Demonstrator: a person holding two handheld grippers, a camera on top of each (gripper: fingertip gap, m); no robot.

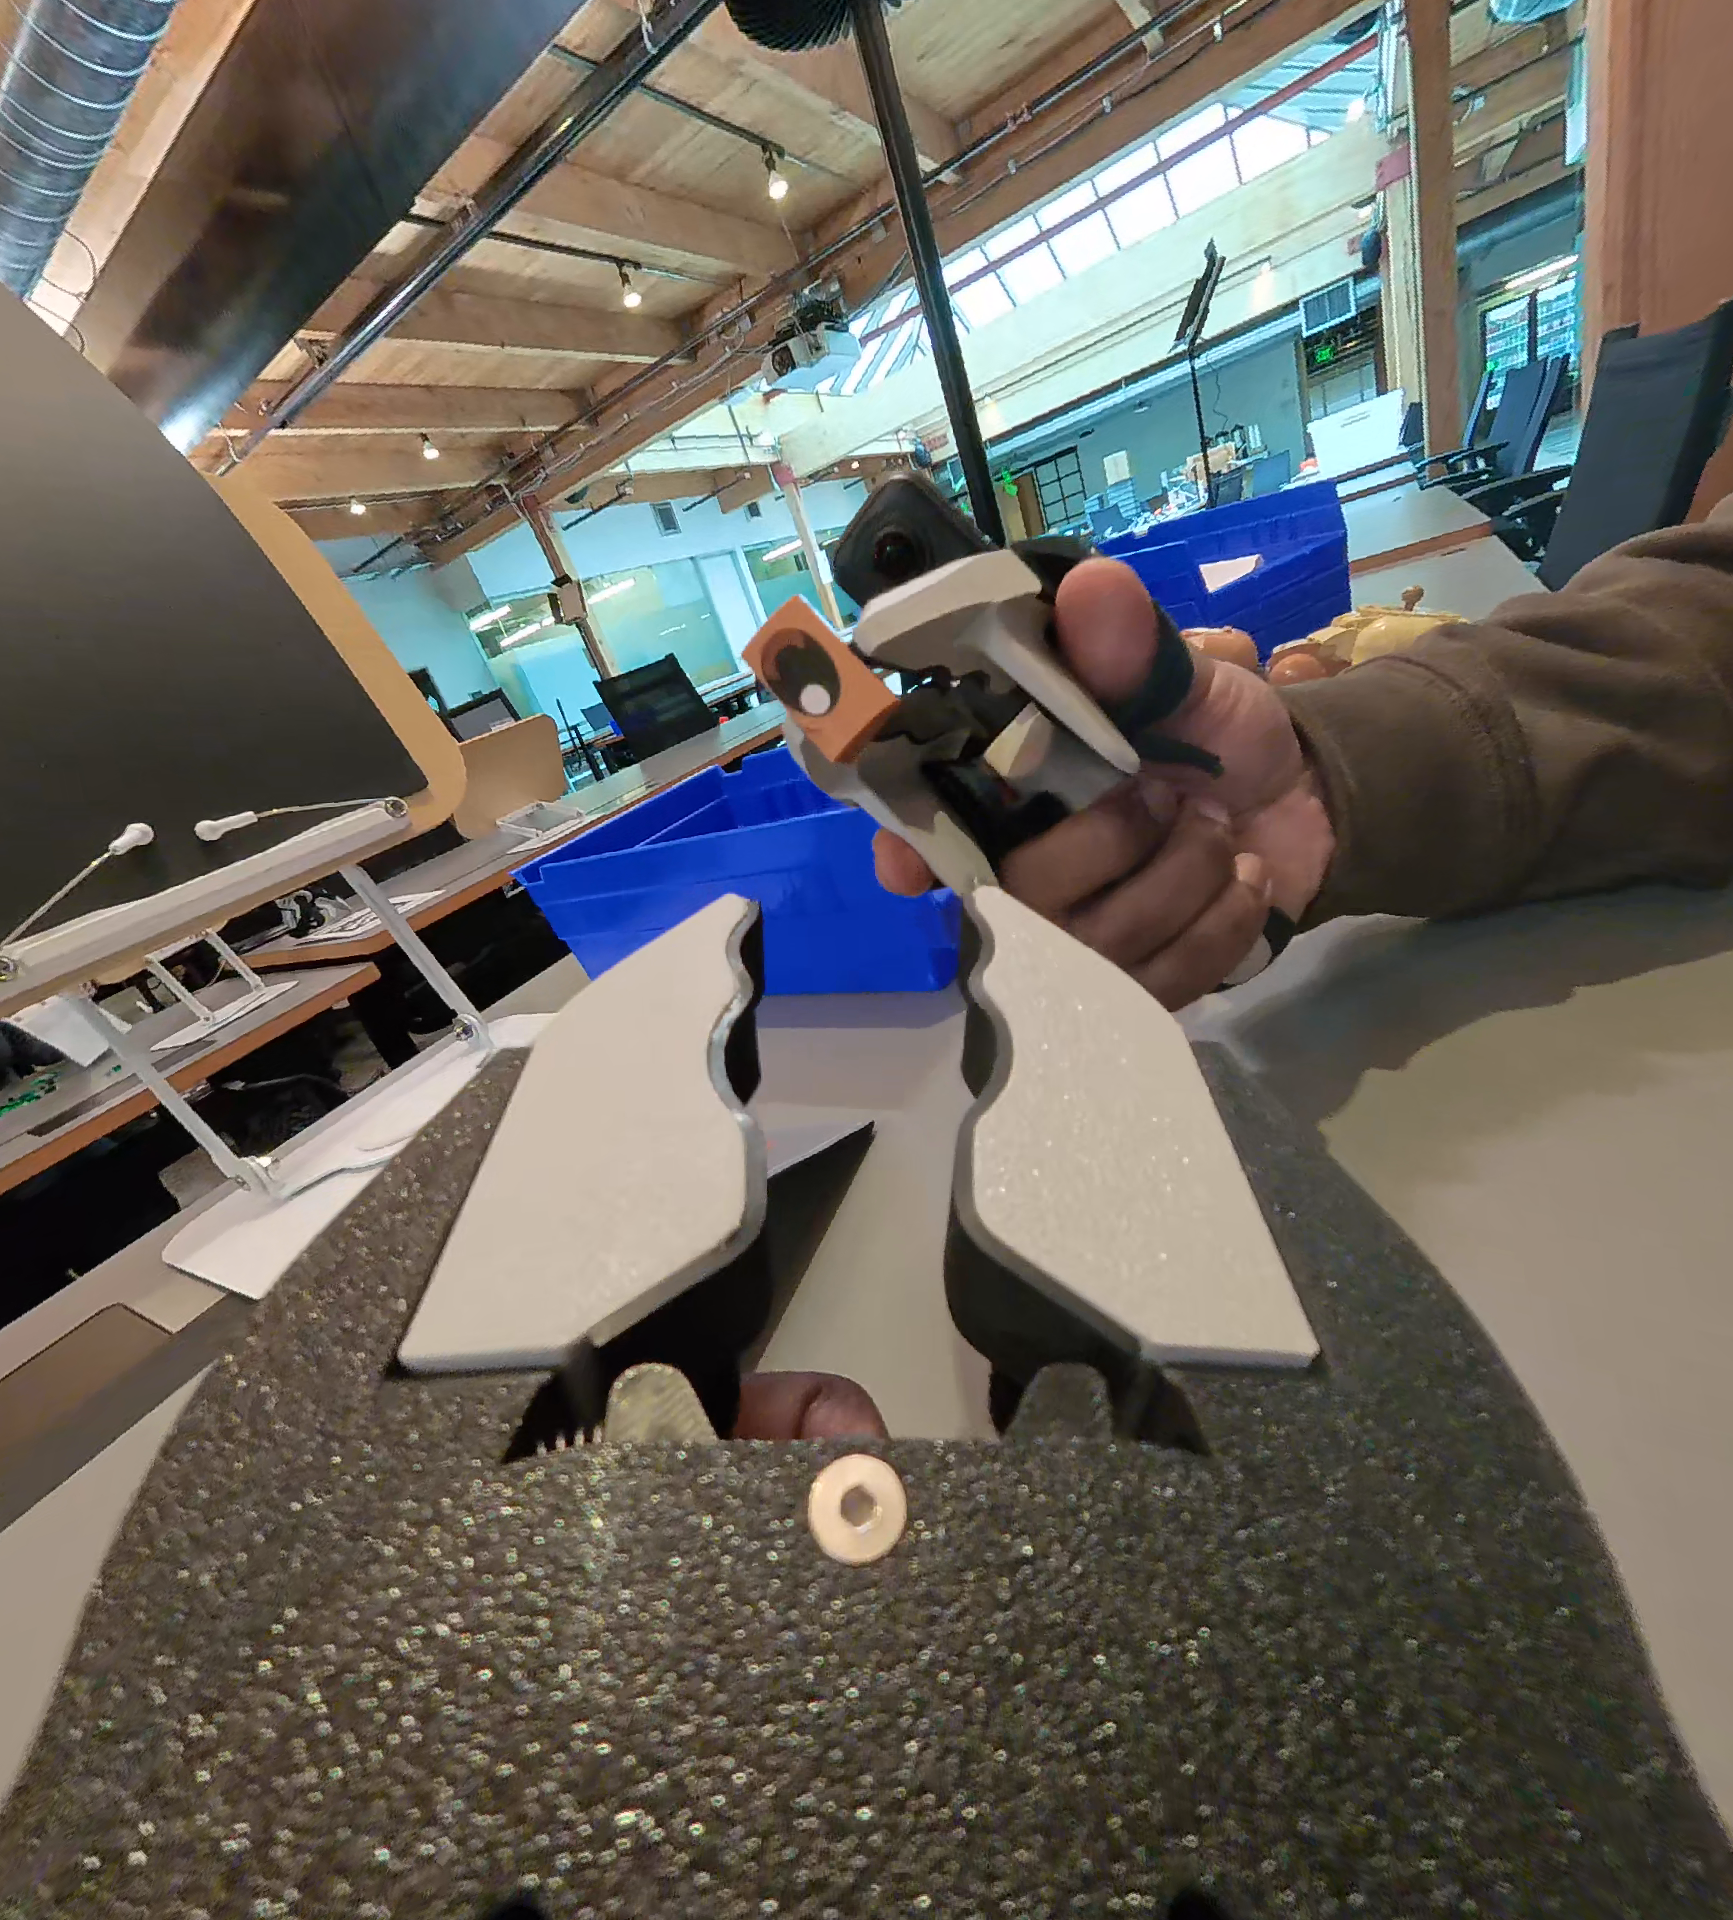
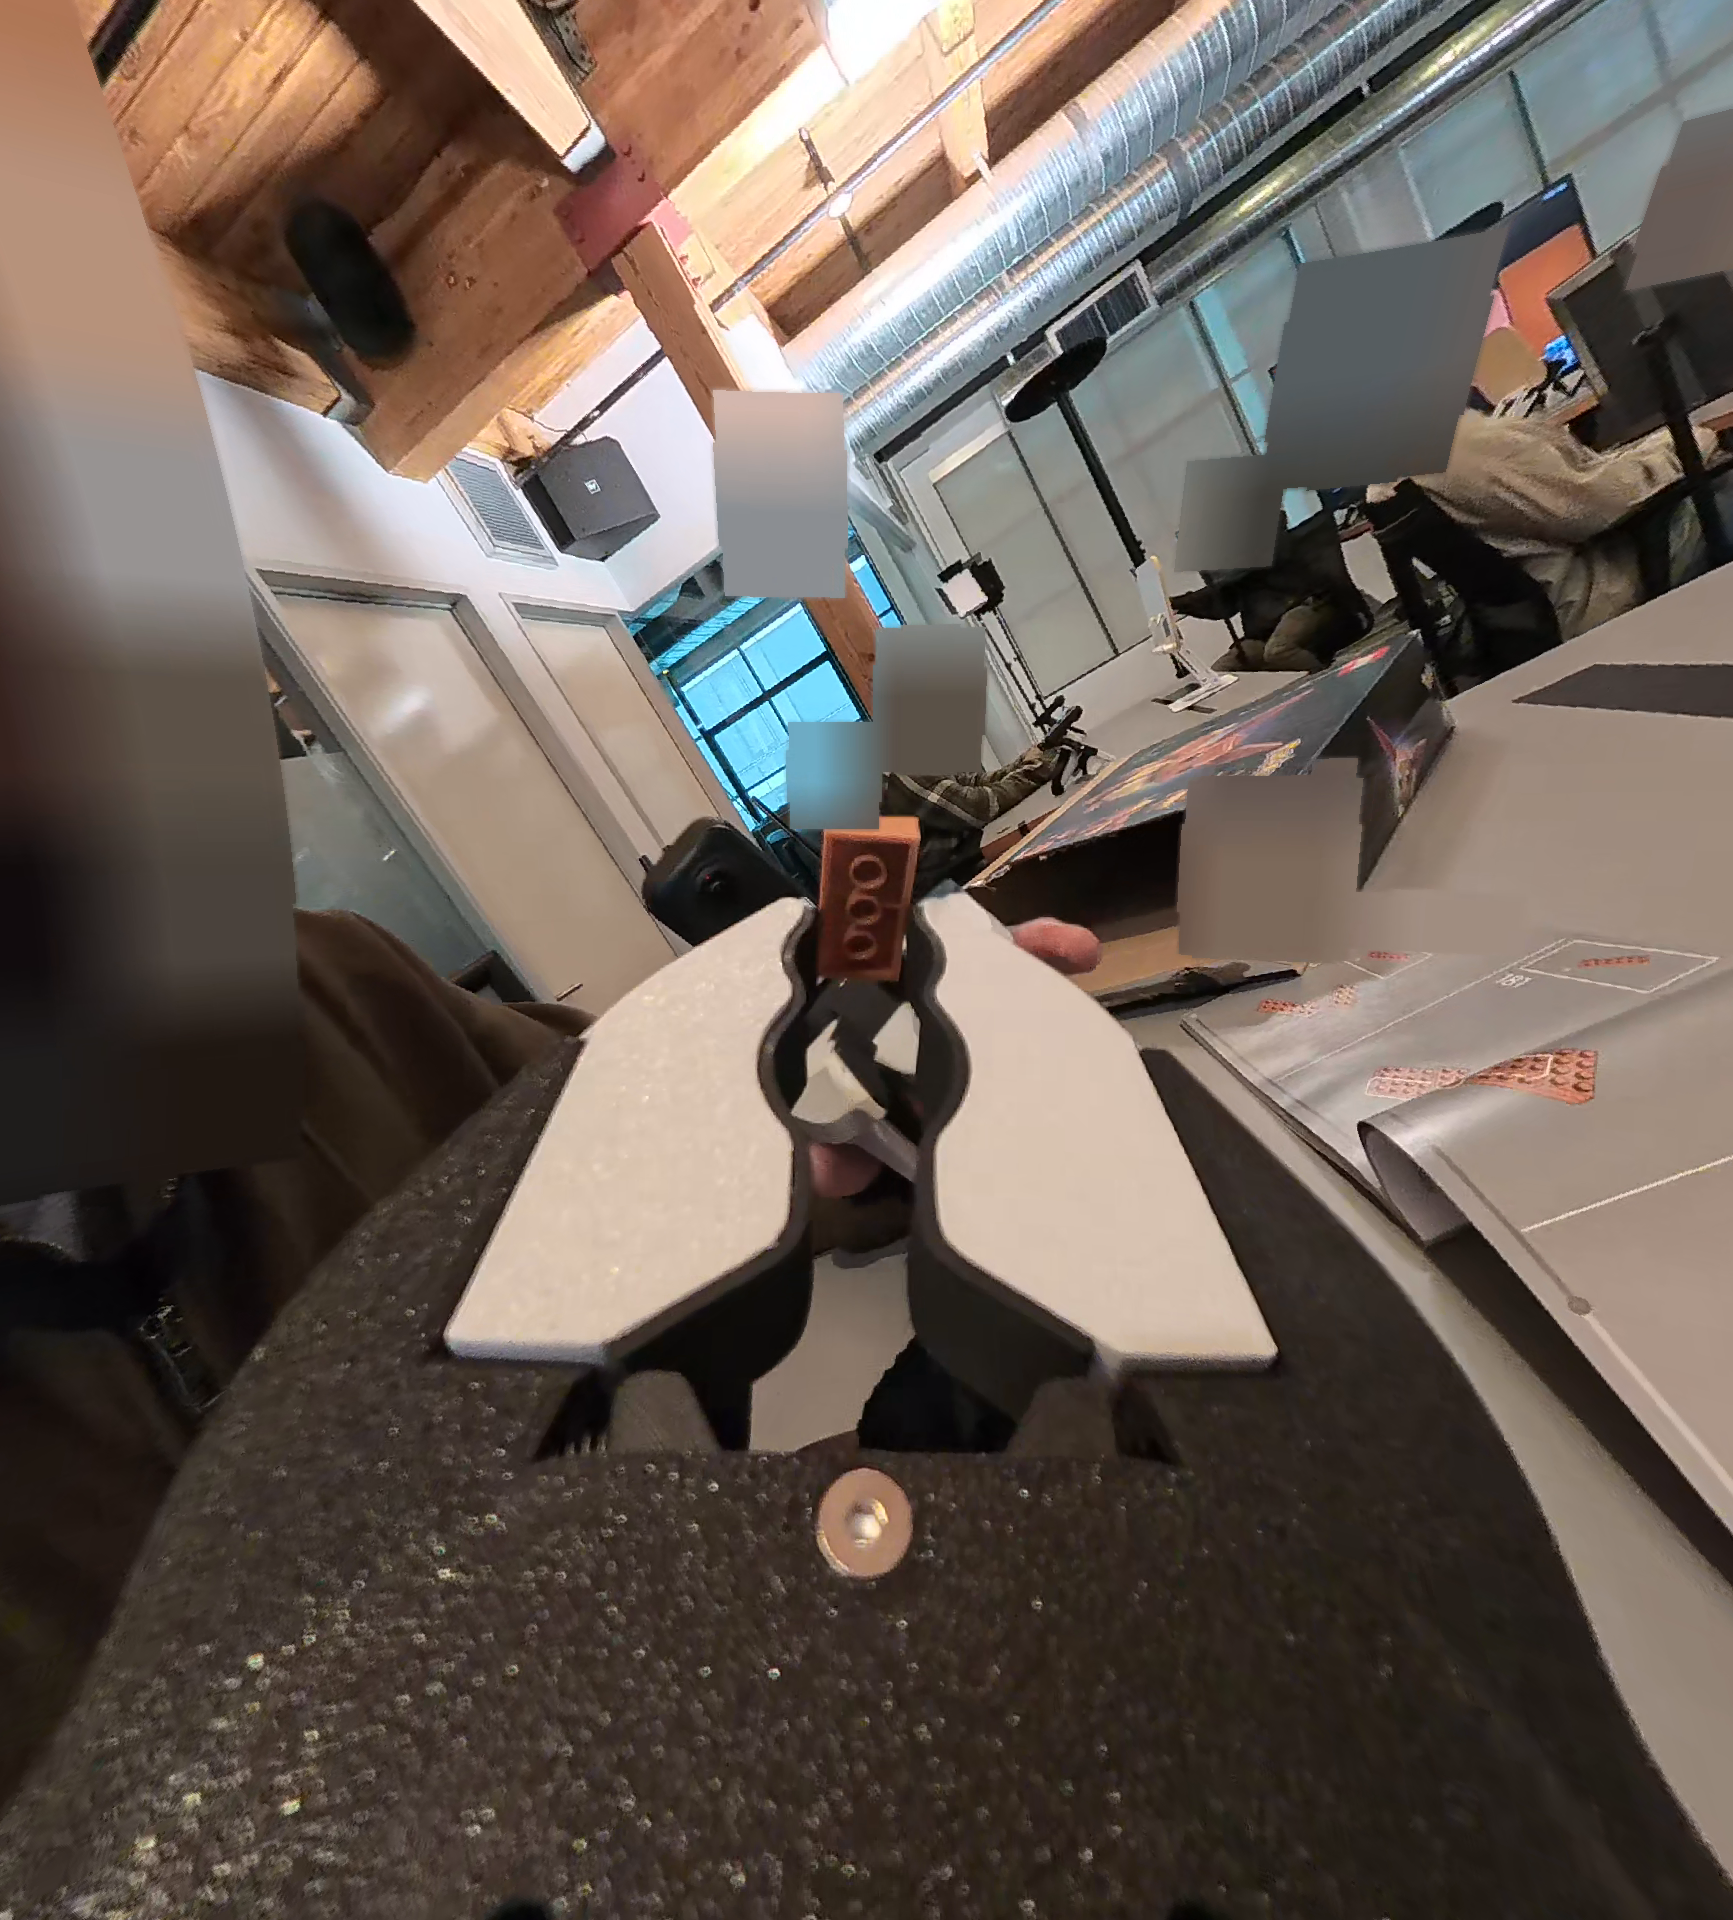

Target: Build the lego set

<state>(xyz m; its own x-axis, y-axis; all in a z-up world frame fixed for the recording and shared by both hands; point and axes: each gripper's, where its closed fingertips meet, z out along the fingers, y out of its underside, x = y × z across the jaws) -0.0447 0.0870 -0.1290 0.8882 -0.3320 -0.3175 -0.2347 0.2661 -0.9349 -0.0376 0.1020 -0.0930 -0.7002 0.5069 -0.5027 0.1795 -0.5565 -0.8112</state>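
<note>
While clamped in the right gripper (image 2: 864, 914), orange lego brick (image 2: 864, 902) up off the grey table (image 1: 1568, 1195); left gripper (image 1: 862, 935) spread apart, empty; printed instruction booklet (image 2: 1527, 1101) alongside, blue bins (image 1: 789, 883) beyond.

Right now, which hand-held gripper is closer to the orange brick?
Right. The right hand-held gripper is shut on the orange brick, pinching it at its fingertips. The left hand-held gripper is open and empty, apart from the brick.
</note>
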